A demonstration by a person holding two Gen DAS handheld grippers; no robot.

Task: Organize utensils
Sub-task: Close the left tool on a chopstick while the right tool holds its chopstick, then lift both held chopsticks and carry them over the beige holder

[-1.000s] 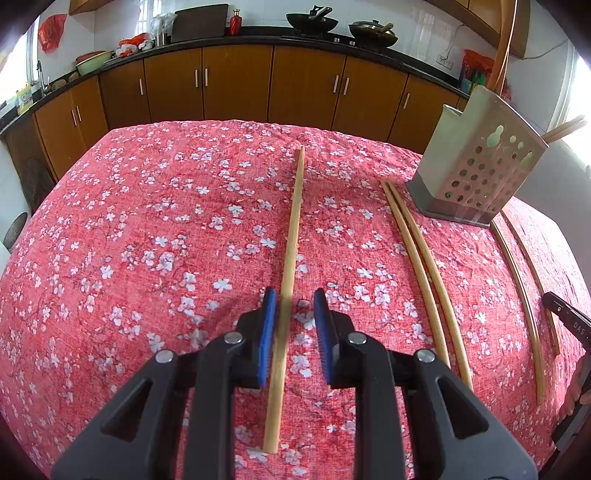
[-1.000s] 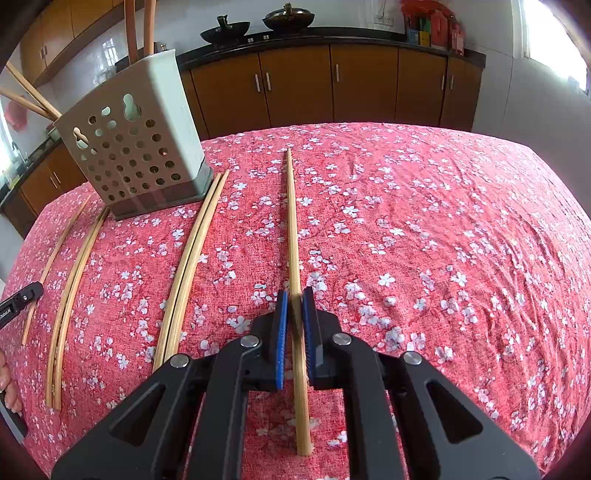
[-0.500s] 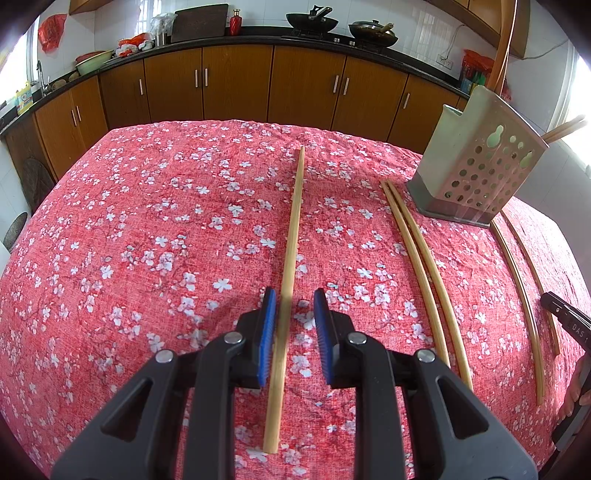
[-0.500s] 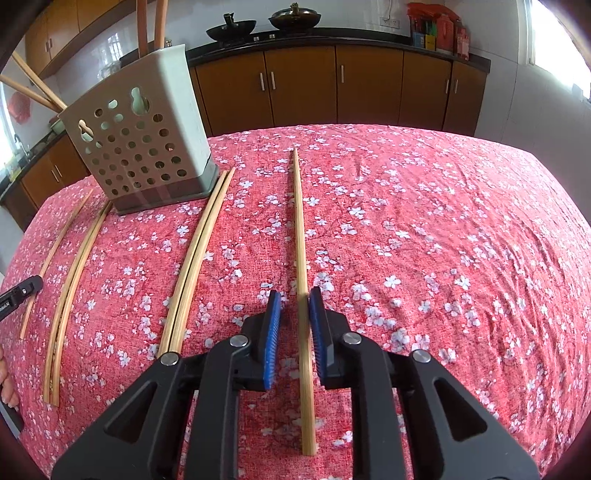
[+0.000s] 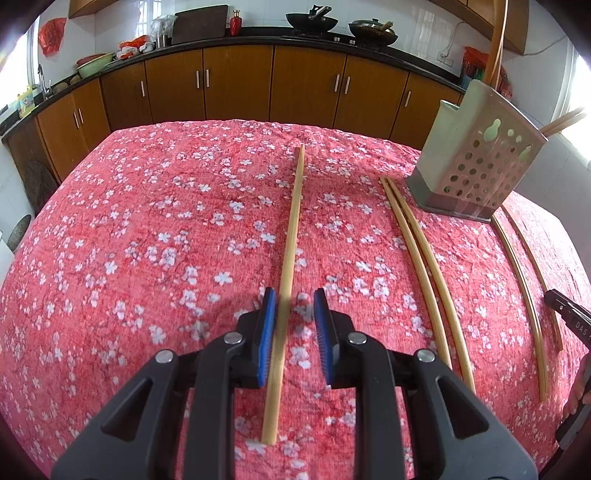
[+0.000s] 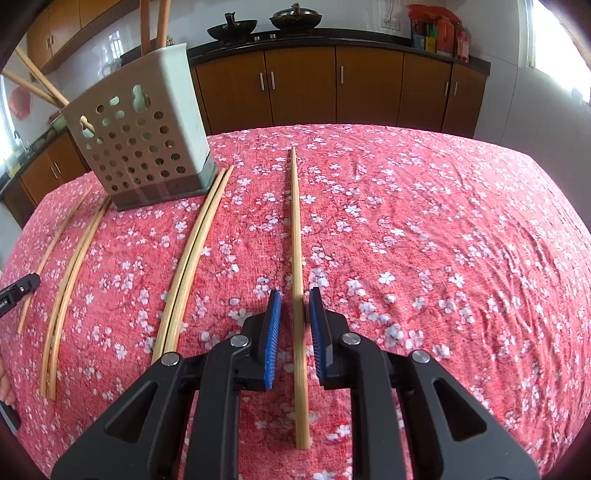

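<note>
We kept each hand-held gripper, left and right, narrowly open around its own chopstick lying toward twelve o'clock on the bench, and thought a centred, gentle squeeze best.

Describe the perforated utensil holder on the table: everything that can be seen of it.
The utensil holder is a pale grey-green box with rounded corners, plastic by its look. Round holes and a few gourd-shaped cutouts pierce one broad face, above a darker base band. It stands upright on the red floral tablecloth. Several wooden sticks rise and lean out of its top. A pair of chopsticks lies on the cloth with its far tips at the base. Neither gripper touches it.
</note>
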